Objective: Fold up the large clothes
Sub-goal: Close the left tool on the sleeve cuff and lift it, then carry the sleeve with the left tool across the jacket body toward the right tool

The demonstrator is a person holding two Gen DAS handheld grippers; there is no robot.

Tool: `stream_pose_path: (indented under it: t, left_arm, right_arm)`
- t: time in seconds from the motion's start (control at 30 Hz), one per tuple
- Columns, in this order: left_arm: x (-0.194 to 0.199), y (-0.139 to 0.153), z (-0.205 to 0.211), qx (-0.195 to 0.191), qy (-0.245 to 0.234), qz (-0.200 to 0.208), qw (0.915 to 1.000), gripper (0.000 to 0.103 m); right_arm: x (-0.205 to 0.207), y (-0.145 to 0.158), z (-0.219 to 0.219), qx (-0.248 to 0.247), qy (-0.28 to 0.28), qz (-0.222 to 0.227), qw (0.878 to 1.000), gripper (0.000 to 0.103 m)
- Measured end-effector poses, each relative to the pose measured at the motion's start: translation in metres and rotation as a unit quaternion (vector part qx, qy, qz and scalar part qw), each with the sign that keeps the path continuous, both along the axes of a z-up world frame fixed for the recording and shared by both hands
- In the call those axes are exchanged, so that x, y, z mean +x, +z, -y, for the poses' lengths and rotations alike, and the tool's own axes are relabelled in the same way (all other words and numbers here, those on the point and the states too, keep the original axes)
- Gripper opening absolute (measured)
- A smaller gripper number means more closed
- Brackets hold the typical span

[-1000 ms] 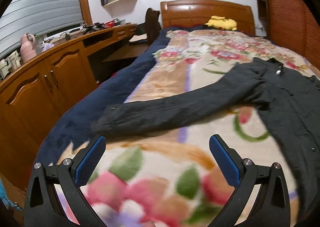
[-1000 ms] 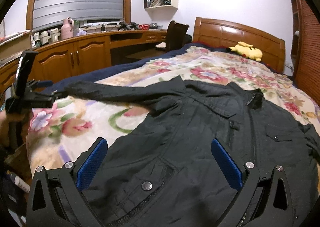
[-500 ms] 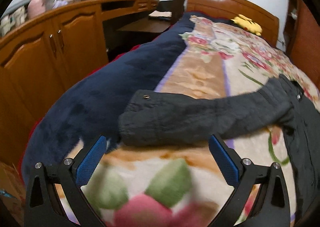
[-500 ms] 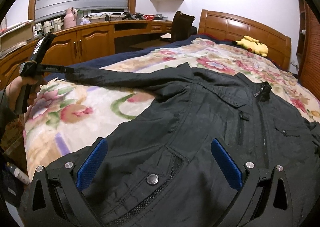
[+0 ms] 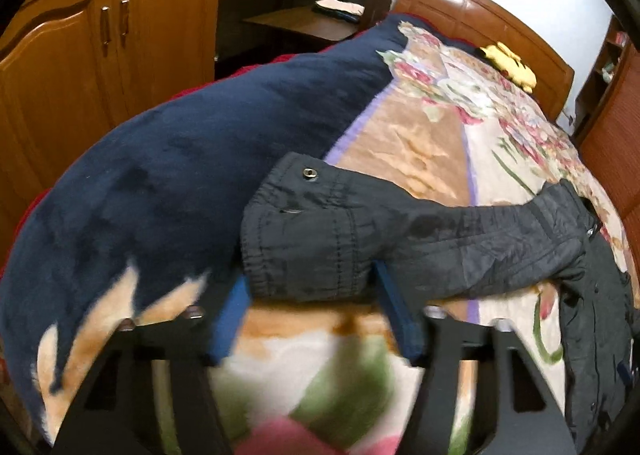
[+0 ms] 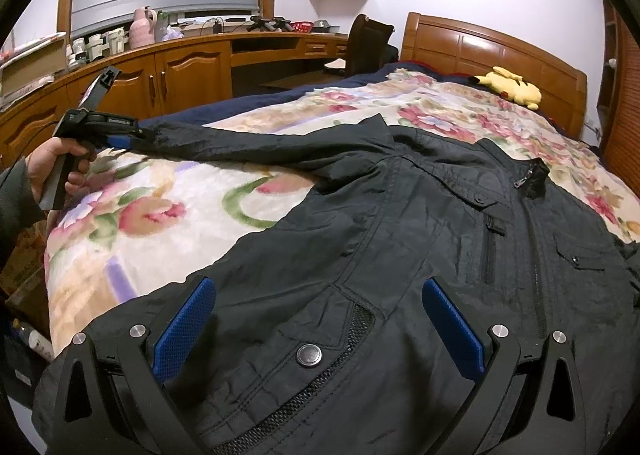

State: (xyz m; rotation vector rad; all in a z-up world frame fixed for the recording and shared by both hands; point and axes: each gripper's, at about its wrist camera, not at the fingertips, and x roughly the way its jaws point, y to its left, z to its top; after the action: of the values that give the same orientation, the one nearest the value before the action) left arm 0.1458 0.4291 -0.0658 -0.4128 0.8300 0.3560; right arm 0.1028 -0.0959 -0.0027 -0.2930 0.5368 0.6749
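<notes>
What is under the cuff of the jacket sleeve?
The cuff lies on the flowered blanket where it meets the navy blanket. The left gripper's tips vanish beneath it; that patch is covered.

the black jacket [image 6: 400,263] under the right gripper's textured blue plastic pads [image 6: 450,329] is thin, creased, faintly shiny cloth with a metal snap and mesh strip. ahead, a fluffy floral blanket [image 6: 168,215], a glossy wooden headboard [image 6: 492,47].

Black hand-held gripper [image 6: 316,325], blue pads [image 6: 185,329], silver screws.
</notes>
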Motion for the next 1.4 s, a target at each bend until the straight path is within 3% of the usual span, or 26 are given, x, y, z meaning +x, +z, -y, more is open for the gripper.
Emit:
stream_pose_path:
  t: [0.03, 0.13, 0.4, 0.73, 0.93, 1.1, 1.3, 1.4]
  left_arm:
    - [0.004, 0.002, 0.004, 0.005, -0.009, -0.004, 0.9999, 0.031]
    - [0.009, 0.023, 0.024, 0.032, -0.025, 0.004, 0.9992, 0.019]
    - [0.008, 0.107, 0.112, 0.116, -0.094, 0.064, 0.9867, 0.016]
    - [0.015, 0.162, 0.226, 0.138, -0.187, 0.125, 0.9645, 0.015]
    - [0.014, 0.174, 0.29, 0.134, -0.239, 0.151, 0.9498, 0.014]
    - [0.006, 0.163, 0.334, 0.135, -0.279, 0.16, 0.9372, 0.015]
    - [-0.012, 0.138, 0.356, 0.116, -0.289, 0.171, 0.9346, 0.015]
    - [-0.02, 0.125, 0.363, 0.13, -0.283, 0.169, 0.9352, 0.015]
  right_arm:
    - [0.0, 0.0, 0.0, 0.001, 0.001, 0.0, 1.0, 0.103]
    - [0.001, 0.001, 0.001, 0.006, 0.004, -0.004, 1.0, 0.103]
    - [0.001, 0.017, 0.02, 0.027, -0.003, -0.002, 1.0, 0.103]
    - [0.001, 0.034, 0.076, 0.054, -0.05, -0.001, 0.997, 0.103]
    - [0.001, 0.035, 0.105, 0.065, -0.092, -0.005, 0.994, 0.103]
    - [-0.003, 0.033, 0.11, 0.064, -0.11, -0.015, 0.992, 0.103]
    - [-0.008, 0.035, 0.113, 0.064, -0.123, -0.022, 0.99, 0.103]
    - [-0.01, 0.036, 0.113, 0.062, -0.125, -0.025, 0.99, 0.103]
